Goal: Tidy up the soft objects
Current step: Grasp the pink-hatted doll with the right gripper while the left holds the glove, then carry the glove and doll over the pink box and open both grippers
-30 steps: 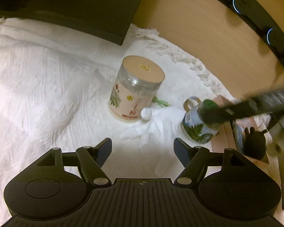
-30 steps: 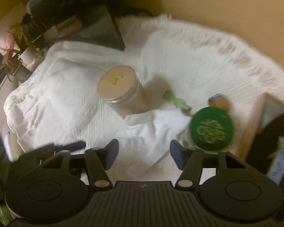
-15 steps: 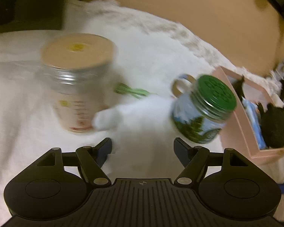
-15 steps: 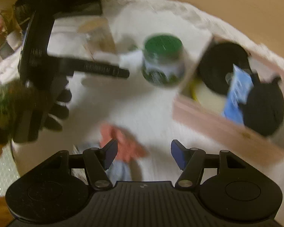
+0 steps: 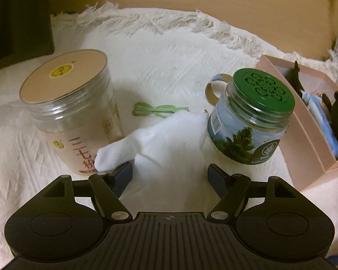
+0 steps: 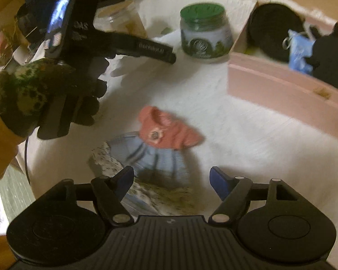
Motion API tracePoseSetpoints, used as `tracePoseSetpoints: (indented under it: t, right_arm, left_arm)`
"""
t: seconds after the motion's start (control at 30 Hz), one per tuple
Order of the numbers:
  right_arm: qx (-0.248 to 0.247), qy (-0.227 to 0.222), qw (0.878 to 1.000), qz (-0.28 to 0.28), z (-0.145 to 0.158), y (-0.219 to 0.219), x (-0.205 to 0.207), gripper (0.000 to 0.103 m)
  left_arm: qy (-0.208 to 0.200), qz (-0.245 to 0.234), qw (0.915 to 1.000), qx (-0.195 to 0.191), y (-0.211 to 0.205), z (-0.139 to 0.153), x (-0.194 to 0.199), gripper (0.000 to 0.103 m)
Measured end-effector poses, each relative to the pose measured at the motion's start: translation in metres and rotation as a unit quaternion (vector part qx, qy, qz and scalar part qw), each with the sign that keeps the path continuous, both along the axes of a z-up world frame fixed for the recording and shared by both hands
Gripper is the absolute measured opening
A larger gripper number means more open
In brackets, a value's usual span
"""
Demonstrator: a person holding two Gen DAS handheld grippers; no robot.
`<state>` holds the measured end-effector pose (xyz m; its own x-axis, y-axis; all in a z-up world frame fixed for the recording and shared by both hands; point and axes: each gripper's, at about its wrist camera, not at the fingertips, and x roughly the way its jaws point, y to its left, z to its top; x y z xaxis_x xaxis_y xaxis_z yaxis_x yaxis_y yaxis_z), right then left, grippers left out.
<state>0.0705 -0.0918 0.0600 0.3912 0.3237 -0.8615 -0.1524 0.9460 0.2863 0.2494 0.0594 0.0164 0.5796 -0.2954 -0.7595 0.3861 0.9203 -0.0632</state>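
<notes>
Our left gripper [image 5: 170, 172] tilts downward, jaws wide, a white glove [image 5: 166, 139] lying between them unpinched. Our right gripper [image 6: 171, 177] angles steeply down, jaws just opening wide over small doll clothes [image 6: 160, 144].

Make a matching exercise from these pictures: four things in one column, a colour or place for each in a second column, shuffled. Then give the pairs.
Things:
1. white glove
2. scent jar lid
3. doll top
4. pink box

Descriptions:
A. green, with a cut-out pattern
B. holds dark items and a blue packet
C. salmon, lying on the cloth before the right gripper
D. between the two jars, before the left gripper

Pairs: 1-D, 2-A, 3-C, 4-B
</notes>
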Motion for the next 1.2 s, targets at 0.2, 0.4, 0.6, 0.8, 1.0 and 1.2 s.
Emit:
tracePoseSetpoints:
  t: [0.2, 0.4, 0.6, 0.8, 1.0, 1.2]
  right_arm:
    - [-0.062, -0.038, 0.997, 0.027, -0.004, 0.055, 0.009, 0.079]
    - [-0.071, -0.033, 0.994, 0.07, 0.011, 0.059, 0.007, 0.022]
    - [-0.045, -0.07, 0.996, 0.034, 0.063, 0.02, 0.013, 0.021]
    - [-0.028, -0.145, 0.989, -0.002, 0.13, -0.02, 0.021, 0.021]
    - [-0.054, -0.204, 0.976, -0.05, 0.17, -0.063, 0.03, 0.021]
    - [-0.067, -0.221, 0.968, -0.096, 0.188, -0.108, 0.02, 0.021]
  left_arm:
    - [-0.033, -0.032, 0.9986, 0.028, 0.001, -0.003, -0.011, 0.056]
    - [-0.038, -0.01, 0.9992, 0.003, 0.016, 0.009, -0.009, 0.01]
    - [-0.079, -0.01, 0.996, -0.038, 0.022, 0.066, -0.018, 0.01]
    - [-0.131, -0.019, 0.9887, -0.07, 0.012, 0.129, -0.016, 0.01]
    - [-0.154, -0.053, 0.9817, -0.1, -0.025, 0.165, -0.017, 0.01]
    - [-0.14, -0.107, 0.9761, -0.127, -0.075, 0.17, -0.032, 0.011]
